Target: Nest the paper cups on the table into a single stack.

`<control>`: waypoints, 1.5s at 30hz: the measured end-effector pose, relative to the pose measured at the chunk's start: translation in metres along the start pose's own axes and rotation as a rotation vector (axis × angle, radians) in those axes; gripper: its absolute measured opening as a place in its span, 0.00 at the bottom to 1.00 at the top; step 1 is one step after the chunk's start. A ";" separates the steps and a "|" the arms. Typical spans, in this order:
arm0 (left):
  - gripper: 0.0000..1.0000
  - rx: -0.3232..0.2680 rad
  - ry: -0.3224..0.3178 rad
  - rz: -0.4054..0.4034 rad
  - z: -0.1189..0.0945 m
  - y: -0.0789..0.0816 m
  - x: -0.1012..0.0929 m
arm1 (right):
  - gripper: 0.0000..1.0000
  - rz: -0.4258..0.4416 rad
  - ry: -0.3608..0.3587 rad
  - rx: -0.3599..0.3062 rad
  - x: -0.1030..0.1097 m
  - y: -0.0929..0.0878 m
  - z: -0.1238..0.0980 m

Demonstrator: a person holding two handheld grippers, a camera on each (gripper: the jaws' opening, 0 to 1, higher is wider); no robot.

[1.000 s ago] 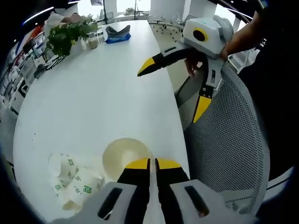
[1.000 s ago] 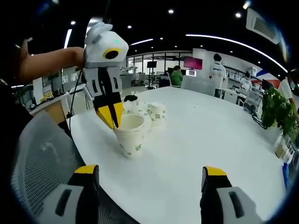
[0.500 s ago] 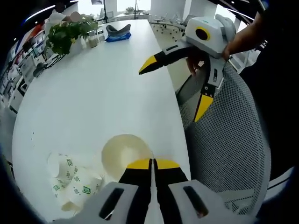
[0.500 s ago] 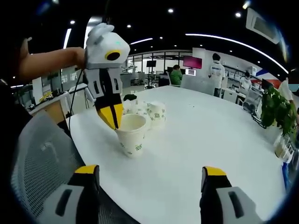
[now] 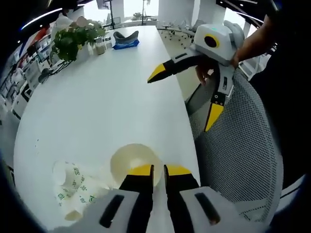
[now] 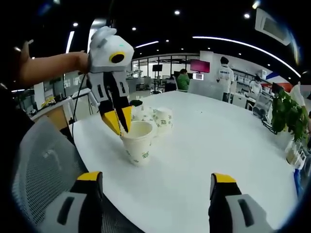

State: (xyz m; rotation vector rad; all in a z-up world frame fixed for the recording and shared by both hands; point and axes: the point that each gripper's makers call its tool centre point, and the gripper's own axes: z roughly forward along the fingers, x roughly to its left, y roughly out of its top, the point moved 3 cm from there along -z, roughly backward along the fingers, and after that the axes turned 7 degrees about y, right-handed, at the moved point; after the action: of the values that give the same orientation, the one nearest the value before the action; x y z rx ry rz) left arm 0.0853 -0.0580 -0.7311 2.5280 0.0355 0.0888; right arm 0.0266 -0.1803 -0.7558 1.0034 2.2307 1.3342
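Note:
An upright paper cup [image 5: 130,163] with green print stands near the white table's [image 5: 102,102] edge. My left gripper [image 5: 159,171] has its jaws slightly parted, astride the cup's near rim. Seen from the right gripper view, that left gripper [image 6: 119,119] points down onto the cup [image 6: 137,141]. A heap of more paper cups [image 5: 75,188] lies tipped just beside it, also seen as cups [image 6: 158,118] behind the upright one. My right gripper [image 6: 156,178] stands wide open and holds nothing, above the table edge; in the left gripper view the right gripper [image 5: 183,96] hovers over the chair.
A grey mesh chair [image 5: 243,145] sits at the table's edge under the hands. A potted plant [image 5: 73,39] and a blue packet [image 5: 125,42] stand at the table's far end. People [image 6: 226,73] stand at desks in the background.
The left gripper's jaws have parted a little at the cup's rim; half a second ago they were shut on it. The right gripper stays wide open in place.

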 end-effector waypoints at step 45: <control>0.44 -0.358 0.401 -0.668 -0.053 -0.080 0.103 | 0.95 0.008 0.018 -0.018 0.003 0.003 0.001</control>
State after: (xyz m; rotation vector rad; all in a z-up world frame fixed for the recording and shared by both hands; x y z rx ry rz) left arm 0.1841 0.0423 -0.7281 1.9893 0.9246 0.2984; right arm 0.0261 -0.1765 -0.7530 0.9990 2.2259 1.3692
